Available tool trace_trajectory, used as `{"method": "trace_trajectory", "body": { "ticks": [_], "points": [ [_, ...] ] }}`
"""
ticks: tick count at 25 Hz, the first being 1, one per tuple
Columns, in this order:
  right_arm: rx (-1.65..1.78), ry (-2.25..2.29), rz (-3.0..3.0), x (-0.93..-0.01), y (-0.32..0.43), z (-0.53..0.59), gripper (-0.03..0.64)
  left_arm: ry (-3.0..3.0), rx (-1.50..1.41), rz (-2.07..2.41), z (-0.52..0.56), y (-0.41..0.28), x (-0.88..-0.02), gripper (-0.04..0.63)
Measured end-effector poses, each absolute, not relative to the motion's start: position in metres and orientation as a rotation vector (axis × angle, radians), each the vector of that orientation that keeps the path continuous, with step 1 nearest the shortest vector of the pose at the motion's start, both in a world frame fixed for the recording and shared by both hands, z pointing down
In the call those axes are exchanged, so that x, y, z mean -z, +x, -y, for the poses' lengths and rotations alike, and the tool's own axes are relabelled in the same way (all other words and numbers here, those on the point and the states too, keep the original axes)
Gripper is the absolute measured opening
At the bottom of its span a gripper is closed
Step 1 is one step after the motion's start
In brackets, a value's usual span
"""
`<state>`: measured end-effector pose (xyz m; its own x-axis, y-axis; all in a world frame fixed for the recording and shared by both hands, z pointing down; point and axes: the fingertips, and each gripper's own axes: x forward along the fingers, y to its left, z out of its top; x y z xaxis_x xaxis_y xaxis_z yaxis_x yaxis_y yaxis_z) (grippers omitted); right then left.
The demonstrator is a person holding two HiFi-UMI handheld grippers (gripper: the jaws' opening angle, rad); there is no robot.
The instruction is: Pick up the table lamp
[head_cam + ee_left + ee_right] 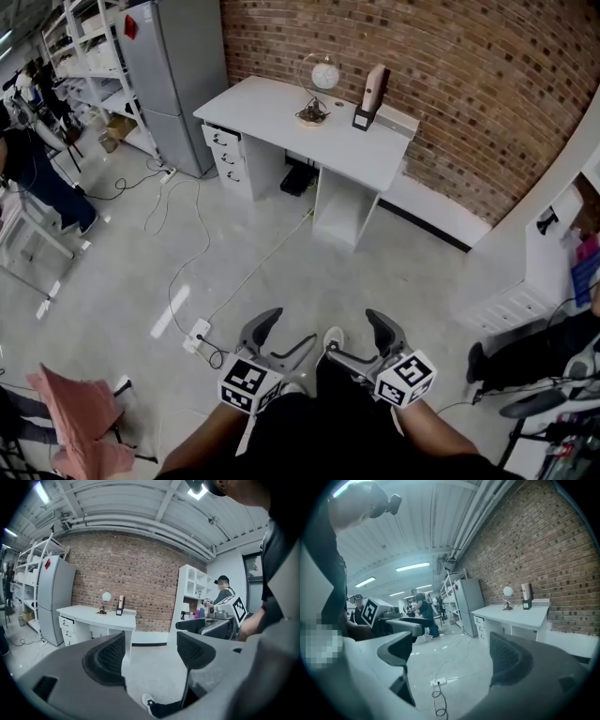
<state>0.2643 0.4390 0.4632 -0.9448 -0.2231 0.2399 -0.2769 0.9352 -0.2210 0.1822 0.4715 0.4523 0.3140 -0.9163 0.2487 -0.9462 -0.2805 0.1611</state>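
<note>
Standing well apart from the table (272, 111), the person carries the left gripper (281, 339) low by the waist, fingers apart and empty, probably readied for the grasp. The lamp (319, 89) sits on the table against the brick wall (450, 84). The right gripper (361, 342) is likewise low, fingers apart, holding nothing.

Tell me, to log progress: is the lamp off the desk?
No, the lamp stands on the desk by the brick wall.
</note>
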Motion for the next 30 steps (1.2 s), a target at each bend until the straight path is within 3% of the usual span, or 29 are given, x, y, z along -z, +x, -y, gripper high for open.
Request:
{"method": "trace_trajectory", "body": {
  "ticks": [9, 30],
  "points": [
    [-0.394, 0.311, 2.920, -0.468, 0.230, -0.389, 0.505, 2.269, -0.150, 1.699, -0.430, 0.159, -0.467, 0.331],
    [-0.353, 0.244, 3.020, -0.439, 0.174, -0.140, 0.491, 2.261, -0.190, 1.805, -0.182, 0.109, -0.445, 0.331]
  ]
}}
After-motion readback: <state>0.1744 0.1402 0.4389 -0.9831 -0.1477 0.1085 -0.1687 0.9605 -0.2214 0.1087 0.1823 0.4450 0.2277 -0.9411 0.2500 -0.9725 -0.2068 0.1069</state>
